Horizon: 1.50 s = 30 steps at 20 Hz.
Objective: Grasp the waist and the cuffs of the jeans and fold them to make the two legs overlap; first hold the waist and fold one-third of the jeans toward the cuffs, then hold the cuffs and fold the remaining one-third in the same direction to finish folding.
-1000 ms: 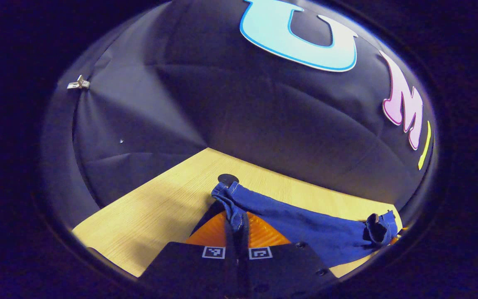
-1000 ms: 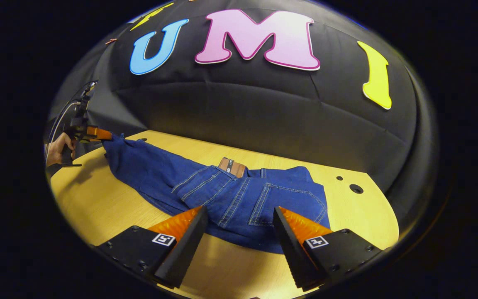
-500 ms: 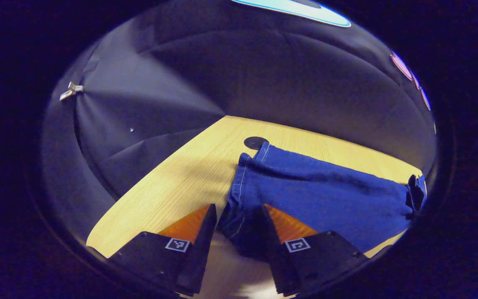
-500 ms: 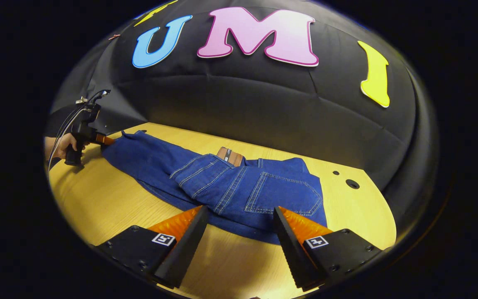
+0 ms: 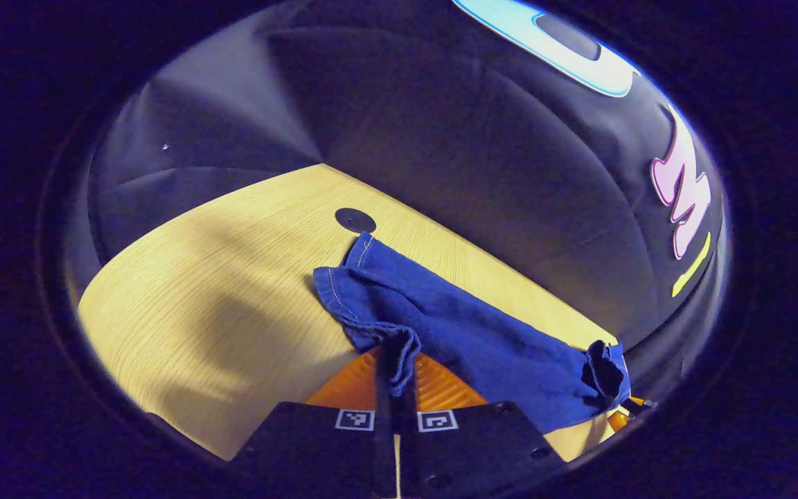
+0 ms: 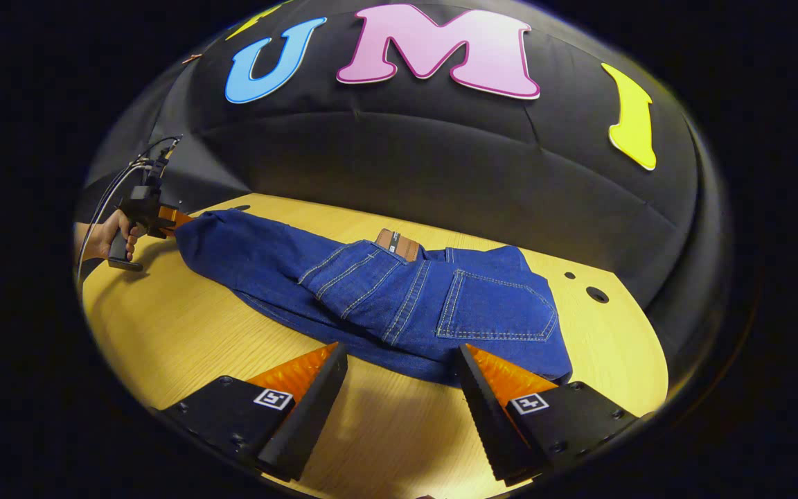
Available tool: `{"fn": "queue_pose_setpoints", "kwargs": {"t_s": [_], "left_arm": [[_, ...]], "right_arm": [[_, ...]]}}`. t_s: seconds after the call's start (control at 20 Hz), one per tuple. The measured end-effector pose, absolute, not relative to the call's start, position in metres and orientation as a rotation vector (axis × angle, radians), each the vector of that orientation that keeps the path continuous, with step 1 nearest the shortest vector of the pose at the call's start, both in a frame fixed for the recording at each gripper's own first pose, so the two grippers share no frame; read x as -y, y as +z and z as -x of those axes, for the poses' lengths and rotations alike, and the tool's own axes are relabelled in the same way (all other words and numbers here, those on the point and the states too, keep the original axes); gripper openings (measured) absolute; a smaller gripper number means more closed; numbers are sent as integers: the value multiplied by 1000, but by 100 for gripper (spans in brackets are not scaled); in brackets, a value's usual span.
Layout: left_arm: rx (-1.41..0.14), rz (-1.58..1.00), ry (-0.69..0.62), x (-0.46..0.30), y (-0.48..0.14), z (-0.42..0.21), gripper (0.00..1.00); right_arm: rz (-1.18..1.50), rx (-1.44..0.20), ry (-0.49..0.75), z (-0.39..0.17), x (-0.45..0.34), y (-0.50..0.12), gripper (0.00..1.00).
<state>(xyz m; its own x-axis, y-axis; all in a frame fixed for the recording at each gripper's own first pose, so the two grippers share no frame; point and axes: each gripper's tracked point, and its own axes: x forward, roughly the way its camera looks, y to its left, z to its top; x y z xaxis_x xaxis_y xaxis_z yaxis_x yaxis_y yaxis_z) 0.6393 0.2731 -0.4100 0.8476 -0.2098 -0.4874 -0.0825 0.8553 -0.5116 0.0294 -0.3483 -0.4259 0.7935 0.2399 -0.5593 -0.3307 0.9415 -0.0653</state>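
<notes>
While the jeans lie stretched across the wooden table, my left gripper has its two fingers pressed together on a bunched bit of the cuff. No gap shows between them beyond the denim itself. In the left gripper view the leg runs away from that pinch toward the right, and its hem sits just short of a dark round disc set in the tabletop. At the far right edge of that view the cloth gathers into a dark fold; I cannot tell what holds it there.

My right gripper stands wide open and holds nothing. Its fingers hover over bare table on the near side of the waist end, one fingertip at or just over the denim's near edge; I cannot tell whether it touches. In the right gripper view the waist lies toward the right, back pockets facing up, with a brown patch at the waistband on the far edge. The legs run off to the left, where a hand holds the left gripper at the cuff end. Two small dark holes mark the table just right of the waist.

Containers: I see no bin, box or tray on the table; the jeans rest directly on the wood.
</notes>
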Motion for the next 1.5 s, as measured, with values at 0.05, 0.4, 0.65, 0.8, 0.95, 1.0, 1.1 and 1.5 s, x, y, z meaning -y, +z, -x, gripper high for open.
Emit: {"fn": "queue_pose_setpoints", "kwargs": {"t_s": [0.05, 0.4, 0.65, 0.8, 0.95, 1.0, 1.1, 1.5], "left_arm": [[-558, 579, -71, -273, -408, -639, 7], [-411, 644, -189, -239, -341, -641, 6], [-379, 583, -275, -162, -273, -633, 6], [-372, 572, -320, -117, -232, -625, 6], [-365, 540, -357, -69, -192, -613, 6], [-377, 536, -382, -38, -178, -607, 6], [-390, 528, -430, 8, -163, -597, 6], [-530, 440, -617, 197, -193, -576, 6]], "right_arm": [[156, -574, 303, -31, 349, -423, 97], [116, -539, 244, -47, 369, -400, 97], [81, -516, 200, -55, 390, -375, 97], [70, -500, 171, -60, 407, -358, 96], [66, -478, 141, -63, 430, -337, 96], [67, -474, 124, -62, 441, -329, 96], [73, -466, 99, -60, 460, -317, 96], [68, -438, -17, -26, 540, -282, 97]]}}
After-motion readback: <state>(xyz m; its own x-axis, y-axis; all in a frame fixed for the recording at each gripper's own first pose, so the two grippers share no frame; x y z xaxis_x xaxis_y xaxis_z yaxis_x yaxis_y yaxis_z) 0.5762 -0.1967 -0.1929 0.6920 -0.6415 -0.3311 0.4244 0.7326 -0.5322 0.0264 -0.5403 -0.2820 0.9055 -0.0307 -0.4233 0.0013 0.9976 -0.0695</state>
